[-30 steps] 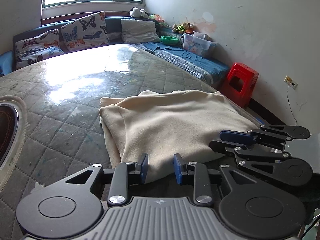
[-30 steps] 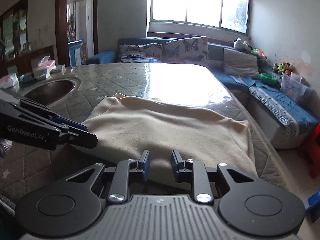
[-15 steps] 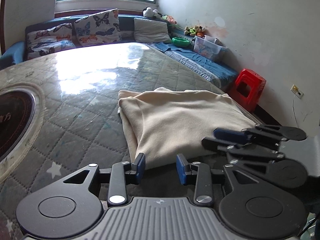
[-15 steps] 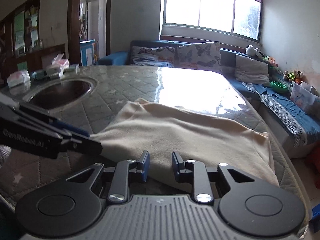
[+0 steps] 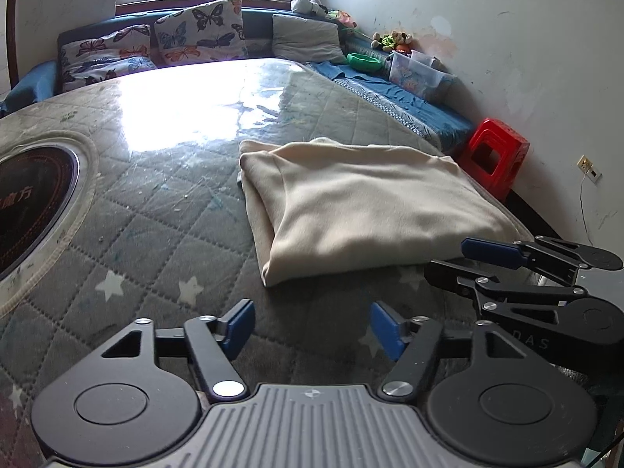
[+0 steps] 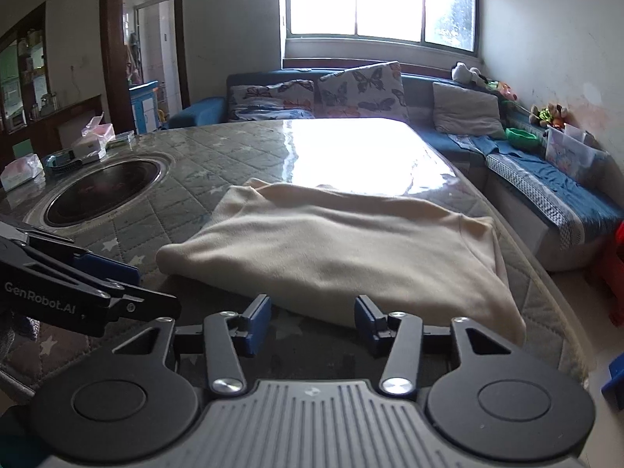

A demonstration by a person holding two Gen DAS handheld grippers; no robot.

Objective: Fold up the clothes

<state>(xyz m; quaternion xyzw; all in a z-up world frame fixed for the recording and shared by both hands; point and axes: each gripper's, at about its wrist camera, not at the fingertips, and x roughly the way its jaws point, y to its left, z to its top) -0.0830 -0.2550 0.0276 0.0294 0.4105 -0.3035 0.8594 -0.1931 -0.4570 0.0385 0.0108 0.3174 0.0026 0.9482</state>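
Cream garment (image 5: 370, 202), folded into a thick rectangle of soft fleecy cloth, lying flat on the quilted grey table (image 5: 156, 210) toward its right side, near the edge facing the blue sofa (image 6: 546, 179). Smooth on top, with rounded doubled edges along the left and near sides and a small bump of cloth at the far edge. In the right wrist view, one corner (image 6: 511, 323) draping toward the table's rim. Left gripper (image 5: 312, 327) pointing downward over bare table just short of the garment's near left corner, jaws opening, blue pads (image 5: 240, 325) well apart, only tabletop between them. Right gripper (image 6: 312, 321) angled down at the near edge, jaws also opening, set apart with the cloth edge just beyond the pads (image 6: 259, 321) and not pinched. Each gripper visible in the other's view: the right one (image 5: 487, 257) at the garment's near right corner, the left one (image 6: 121, 284) at the near left. Round dark inset (image 6: 105, 191) in the table well left of the garment, cut off in the left wrist view. Hands and arms out of view behind the cameras. Far edge of the garment washed out by window glare on the glossy tabletop; underside and inner layers hidden.
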